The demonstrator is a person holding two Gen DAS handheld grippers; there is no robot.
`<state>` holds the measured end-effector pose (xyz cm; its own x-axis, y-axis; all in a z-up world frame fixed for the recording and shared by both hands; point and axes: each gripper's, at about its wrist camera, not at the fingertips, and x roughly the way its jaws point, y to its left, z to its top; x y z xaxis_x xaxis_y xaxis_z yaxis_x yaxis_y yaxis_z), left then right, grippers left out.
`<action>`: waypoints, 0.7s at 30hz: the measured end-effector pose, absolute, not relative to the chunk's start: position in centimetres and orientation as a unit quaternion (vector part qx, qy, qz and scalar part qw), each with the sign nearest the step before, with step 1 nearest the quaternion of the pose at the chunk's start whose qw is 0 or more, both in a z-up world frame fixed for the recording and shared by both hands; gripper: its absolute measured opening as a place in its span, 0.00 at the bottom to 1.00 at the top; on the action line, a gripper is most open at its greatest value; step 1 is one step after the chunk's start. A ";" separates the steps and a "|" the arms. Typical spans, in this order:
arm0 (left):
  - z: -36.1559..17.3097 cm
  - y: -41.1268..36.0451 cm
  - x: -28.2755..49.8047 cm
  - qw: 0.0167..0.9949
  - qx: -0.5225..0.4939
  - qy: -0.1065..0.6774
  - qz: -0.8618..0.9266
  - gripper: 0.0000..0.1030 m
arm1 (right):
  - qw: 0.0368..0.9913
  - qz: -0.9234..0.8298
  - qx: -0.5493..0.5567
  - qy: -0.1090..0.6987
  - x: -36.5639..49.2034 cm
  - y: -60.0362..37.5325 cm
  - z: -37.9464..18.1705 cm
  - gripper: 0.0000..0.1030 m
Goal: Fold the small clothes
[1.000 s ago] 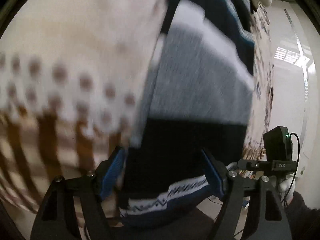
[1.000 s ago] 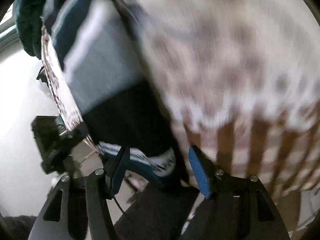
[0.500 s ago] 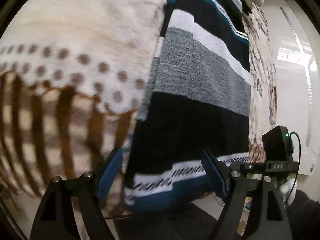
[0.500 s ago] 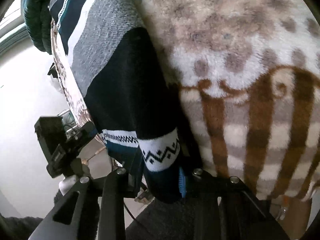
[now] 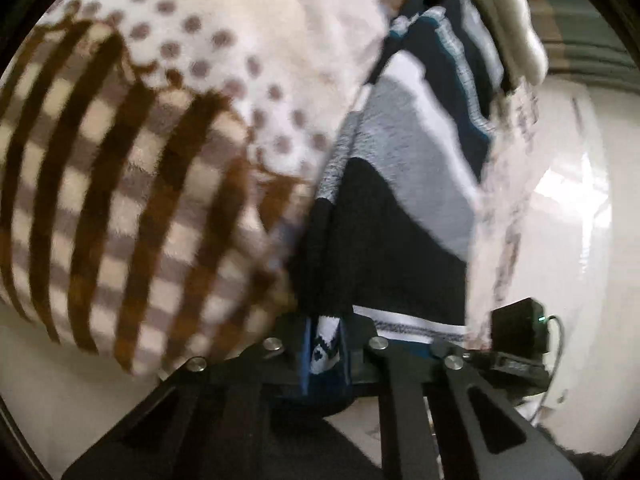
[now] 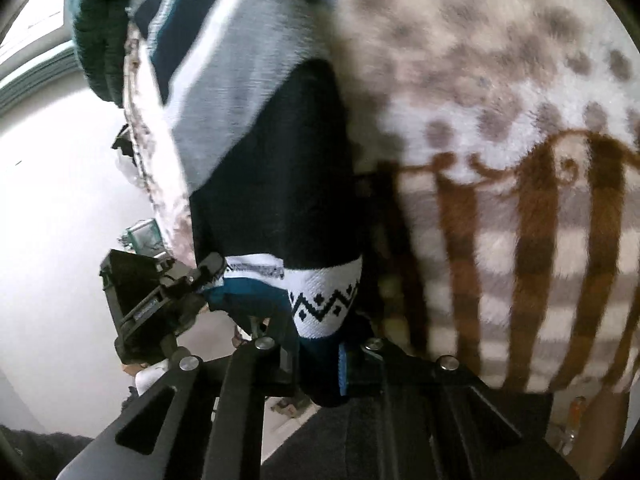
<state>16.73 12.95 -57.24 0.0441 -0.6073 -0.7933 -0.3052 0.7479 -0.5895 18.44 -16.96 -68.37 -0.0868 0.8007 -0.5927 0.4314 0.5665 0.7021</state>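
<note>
A small knit garment (image 5: 400,220) with navy, grey, white and teal stripes lies over a fleece blanket, its hem with a white zigzag band nearest me. My left gripper (image 5: 326,354) is closing, and its blue pads (image 5: 306,356) press on the hem's left corner. In the right wrist view the same garment (image 6: 272,160) runs up and left. My right gripper (image 6: 320,364) is closing too, its pads pinching the hem's right corner. The left gripper's black body (image 6: 140,300) shows at the hem's other end.
The fleece blanket (image 5: 120,180) with brown stripes and dots covers most of the surface (image 6: 500,120). A flowered cloth edge (image 5: 504,200) hangs beside the garment. A white rolled item (image 5: 516,40) and a dark green knit (image 6: 100,40) lie at the far end.
Both grippers went from wide open around the hem to closed on it. The left one also shifted to the hem's left corner, and the hem is slightly lifted.
</note>
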 end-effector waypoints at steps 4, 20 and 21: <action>-54.0 12.4 17.6 0.641 -0.371 0.659 -0.133 0.08 | 0.533 0.196 0.443 0.694 19.1 -17.6 -64.9 0.11; -49.8 9.3 41.5 0.706 -0.444 0.522 -0.178 0.08 | 0.658 0.174 0.455 0.574 41.0 -23.0 -55.7 0.11; -50.2 9.1 43.9 0.710 -0.443 0.518 -0.175 0.08 | 0.661 0.169 0.457 0.570 42.7 -23.0 -55.8 0.11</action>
<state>43.87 9.14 -50.20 0.4014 -0.7074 -0.5818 -0.2106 0.5469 -0.8103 42.71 -23.03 -55.80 0.2916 0.7455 -0.5993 0.2974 0.5248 0.7976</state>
